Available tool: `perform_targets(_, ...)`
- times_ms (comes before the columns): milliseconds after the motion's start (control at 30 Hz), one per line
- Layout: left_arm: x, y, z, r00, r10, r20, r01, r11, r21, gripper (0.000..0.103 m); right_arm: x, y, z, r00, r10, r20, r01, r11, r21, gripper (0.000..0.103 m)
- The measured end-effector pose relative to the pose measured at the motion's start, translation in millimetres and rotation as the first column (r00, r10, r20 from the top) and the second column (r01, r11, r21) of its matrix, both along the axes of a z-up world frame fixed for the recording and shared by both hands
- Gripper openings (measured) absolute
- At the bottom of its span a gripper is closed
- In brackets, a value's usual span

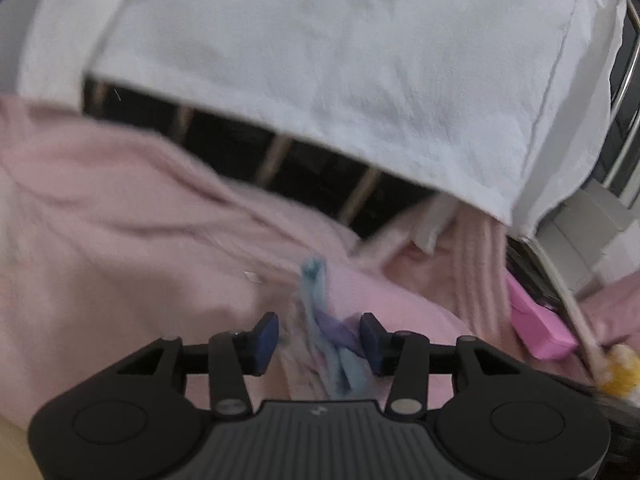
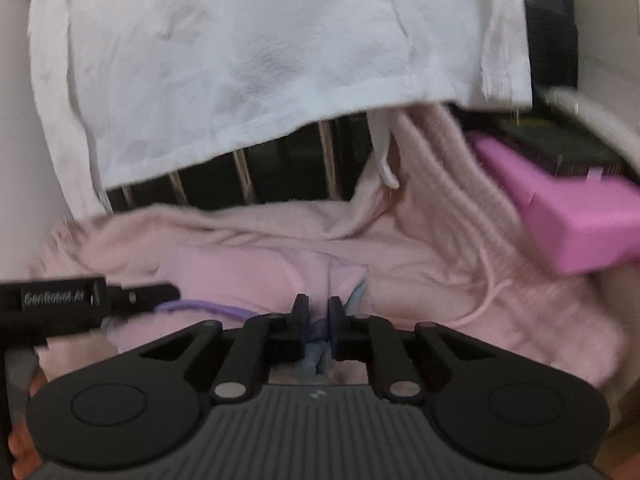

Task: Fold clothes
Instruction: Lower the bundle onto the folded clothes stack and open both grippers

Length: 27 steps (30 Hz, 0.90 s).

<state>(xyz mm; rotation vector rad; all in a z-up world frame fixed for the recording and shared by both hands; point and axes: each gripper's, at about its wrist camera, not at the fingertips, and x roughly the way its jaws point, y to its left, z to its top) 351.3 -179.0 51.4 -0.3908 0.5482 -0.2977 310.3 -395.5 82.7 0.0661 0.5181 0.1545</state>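
Right hand-held gripper (image 2: 318, 314) clenched on the blue-and-purple garment (image 2: 320, 354) lying on the pink clothes pile (image 2: 248, 248); left hand-held gripper (image 1: 319, 334) released astride it (close before lifting, then draw the fabric taut).

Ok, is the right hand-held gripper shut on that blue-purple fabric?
Yes, the right hand-held gripper has its jaws nearly together, pinching the blue-purple fabric above the pink garment.

soft, even daylight; both views motion-blurred, fisheye-bent at the edges, dark vignetted corners.
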Motion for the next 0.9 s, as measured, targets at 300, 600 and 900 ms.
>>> perform_targets(300, -23, -26, 5, 0.980, -0.061, 0.187, 0.033, 0.989, 0.145, 0.042, -4, 22, -11, 0.994, 0.010, 0.105, -0.005, 0.999, -0.041, 0.020)
perform_targets(600, -28, -30, -14, 0.980, -0.073, 0.183, 0.019, 0.960, 0.280, 0.046, -22, 21, -28, 0.990, -0.026, 0.142, 0.044, 0.991, -0.126, 0.039)
perform_targets(900, -132, 62, 49, 0.973, -0.013, 0.232, -0.066, 0.943, 0.327, 0.068, -154, -7, 21, 0.937, -0.253, 0.242, 0.262, 0.965, -0.003, 0.060)
